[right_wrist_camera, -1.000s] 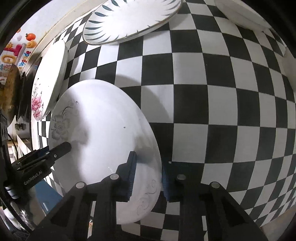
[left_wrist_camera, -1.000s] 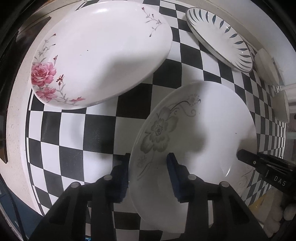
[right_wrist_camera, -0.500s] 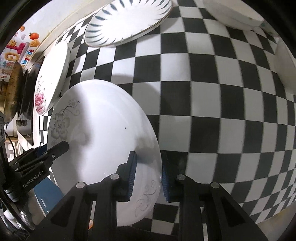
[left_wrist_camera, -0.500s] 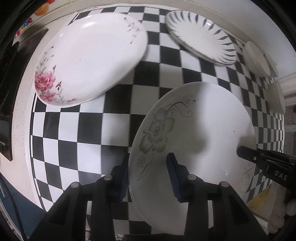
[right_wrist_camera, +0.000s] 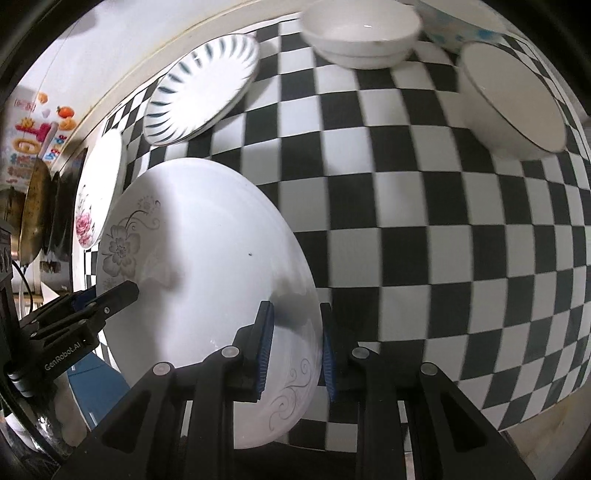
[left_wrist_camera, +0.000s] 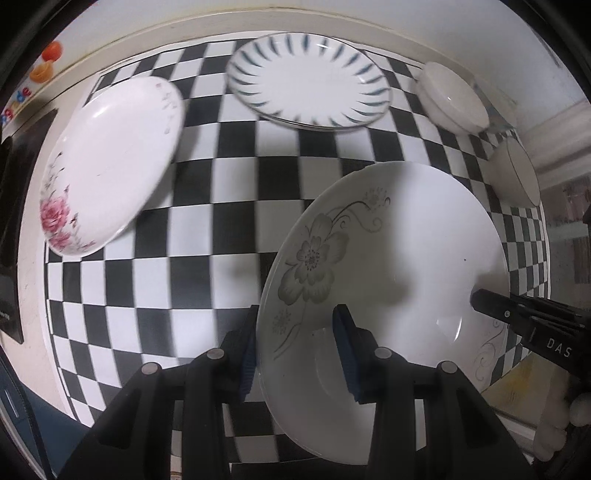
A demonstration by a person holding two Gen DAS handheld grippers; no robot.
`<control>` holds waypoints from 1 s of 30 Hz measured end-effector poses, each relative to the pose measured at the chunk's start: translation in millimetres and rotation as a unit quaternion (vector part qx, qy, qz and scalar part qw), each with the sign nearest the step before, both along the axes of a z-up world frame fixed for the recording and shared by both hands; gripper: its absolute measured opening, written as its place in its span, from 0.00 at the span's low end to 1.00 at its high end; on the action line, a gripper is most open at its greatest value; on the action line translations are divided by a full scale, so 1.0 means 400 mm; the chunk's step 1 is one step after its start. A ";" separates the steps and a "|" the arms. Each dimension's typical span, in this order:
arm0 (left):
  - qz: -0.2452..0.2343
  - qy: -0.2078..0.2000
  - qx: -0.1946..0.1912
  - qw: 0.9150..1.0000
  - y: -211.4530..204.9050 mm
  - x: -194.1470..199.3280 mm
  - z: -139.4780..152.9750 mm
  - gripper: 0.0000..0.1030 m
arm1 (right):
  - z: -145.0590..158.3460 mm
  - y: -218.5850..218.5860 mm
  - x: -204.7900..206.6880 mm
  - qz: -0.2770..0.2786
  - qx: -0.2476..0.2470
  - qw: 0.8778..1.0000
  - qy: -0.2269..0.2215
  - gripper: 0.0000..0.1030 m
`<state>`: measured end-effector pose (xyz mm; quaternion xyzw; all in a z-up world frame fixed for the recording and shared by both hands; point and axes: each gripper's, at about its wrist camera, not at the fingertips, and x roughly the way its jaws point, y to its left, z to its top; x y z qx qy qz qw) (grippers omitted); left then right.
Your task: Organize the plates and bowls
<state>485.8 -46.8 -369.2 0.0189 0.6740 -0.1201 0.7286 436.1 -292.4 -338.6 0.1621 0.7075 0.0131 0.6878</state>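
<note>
We grip the grey-flower plate (left_wrist_camera: 388,258) from two sides. In the left wrist view, our left gripper (left_wrist_camera: 295,347) at 6 o'clock has its blue pads (left_wrist_camera: 345,343) narrowed onto the plate's near rim, one pad above and one below. Our right gripper (left_wrist_camera: 532,325) enters at 3 o'clock and meets the opposite rim. The plate is tilted, with the checkered counter (left_wrist_camera: 207,229) beneath it; whether any part of it touches the counter we cannot tell.

In the right wrist view, the right gripper (right_wrist_camera: 295,343) at 6 o'clock is narrowed onto the same plate (right_wrist_camera: 207,266), its rim between the pads. The left gripper (right_wrist_camera: 107,299) reaches in from 9 o'clock onto the flower side.

Other ware lies apart from the held plate. In the left wrist view, a rose plate (left_wrist_camera: 110,162) lies at 10 o'clock, a blue-striped plate (left_wrist_camera: 306,96) at 12 o'clock, a white bowl (left_wrist_camera: 454,99) at 1 o'clock, and a second, dark-rimmed bowl (left_wrist_camera: 517,173) at 2 o'clock. The white bowl appears to be nested in another, seen most clearly in the right wrist view at 12 o'clock (right_wrist_camera: 362,33). There the dark-rimmed bowl (right_wrist_camera: 509,99) lies at 1 o'clock and the striped plate (right_wrist_camera: 199,88) at 11 o'clock.
</note>
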 end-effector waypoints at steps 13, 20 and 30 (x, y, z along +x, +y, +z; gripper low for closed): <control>-0.012 0.035 0.025 0.999 -0.085 -0.011 -0.104 0.35 | -0.080 -0.079 -0.033 -0.009 -0.001 1.000 0.023 0.25; -0.005 0.040 0.031 0.999 -0.106 -0.005 -0.139 0.35 | -0.113 -0.079 -0.042 0.001 0.002 0.999 0.034 0.24; 0.017 0.041 0.033 0.998 -0.103 -0.015 -0.142 0.35 | -0.120 -0.075 -0.033 0.015 0.008 0.999 0.029 0.24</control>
